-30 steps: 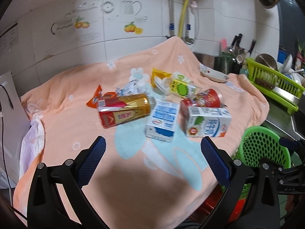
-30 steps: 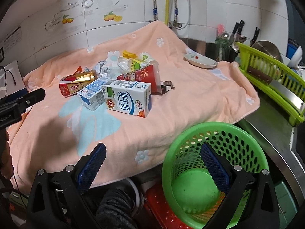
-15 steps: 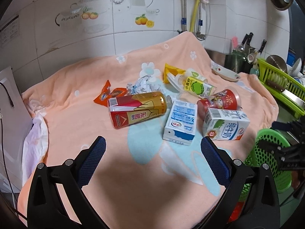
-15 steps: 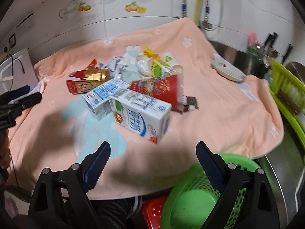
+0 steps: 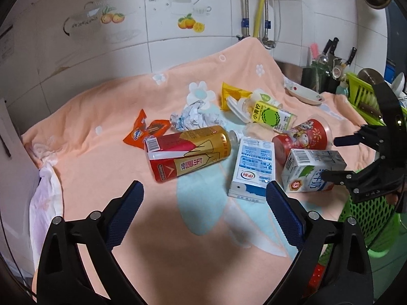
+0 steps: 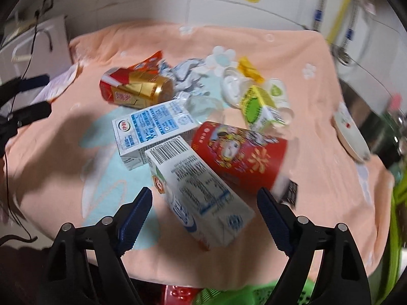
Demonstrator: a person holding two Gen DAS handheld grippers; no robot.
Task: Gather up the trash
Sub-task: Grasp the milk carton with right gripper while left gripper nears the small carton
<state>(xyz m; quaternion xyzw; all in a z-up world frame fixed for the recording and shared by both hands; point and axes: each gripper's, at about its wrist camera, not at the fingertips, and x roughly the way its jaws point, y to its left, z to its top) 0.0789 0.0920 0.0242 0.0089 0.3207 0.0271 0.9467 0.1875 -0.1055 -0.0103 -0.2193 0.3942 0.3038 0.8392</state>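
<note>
Towel (image 5: 106,106): peach cloth spread over the counter, apparently as a bed for the litter; everything to be collected lies on it.
Basket (image 5: 368,211): green perforated bin past the towel's right edge, set low; I judge it the place the trash goes. Nothing shows inside from these views.
Right gripper (image 6: 204,207): spread wide, holding nothing, blue pads flanking the near end of the white milk carton without touching; aimed along it, seemingly to take it first as the piece nearest the basket.
Left gripper (image 5: 203,199): also gaping and empty, above bare towel in front of the pile, well apart from any item, probably waiting.
White milk carton (image 6: 195,195): on its side, slanted, touching the red cup and the blue carton.
Red cup (image 6: 241,157): tipped over, mouth toward the right.
Blue milk carton (image 5: 253,167): flat, between can and white carton.
Gold can (image 5: 188,152): on its side, leftmost of the large pieces.
Small scraps: green juice box (image 5: 273,117), crumpled paper (image 5: 195,118), orange wrapper (image 5: 146,132), behind the rest.
</note>
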